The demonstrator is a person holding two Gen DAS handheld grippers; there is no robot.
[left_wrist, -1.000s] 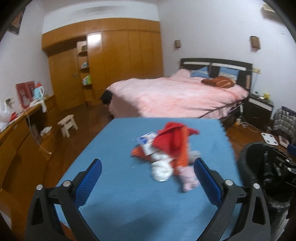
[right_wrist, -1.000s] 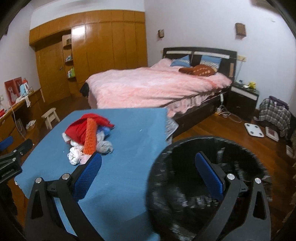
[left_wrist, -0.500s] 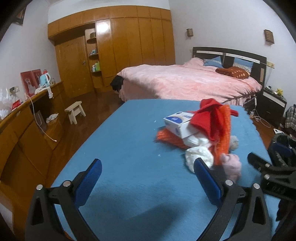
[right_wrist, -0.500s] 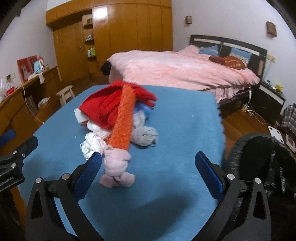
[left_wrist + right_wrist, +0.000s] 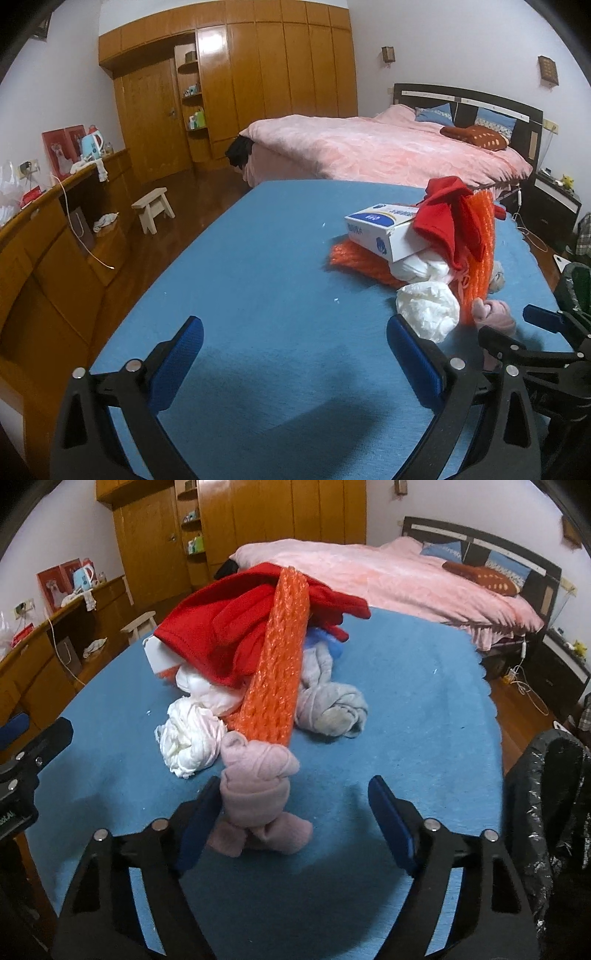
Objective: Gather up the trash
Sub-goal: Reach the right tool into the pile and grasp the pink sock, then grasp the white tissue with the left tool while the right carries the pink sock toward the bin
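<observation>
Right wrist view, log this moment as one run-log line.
right gripper: jaws closing around pink knotted cloth, not yet clamped | left gripper: open, empty | trash pile: on blue table

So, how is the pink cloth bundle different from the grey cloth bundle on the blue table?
The pink bundle lies nearest the camera, between the closing jaws of the right gripper; the grey bundle lies farther back, right of the orange mesh. The pink one is free of the pile; the grey one leans against it. Both are knotted cloth.

White-blue box: printed characters present, too blurred to read. No other legible text.
</observation>
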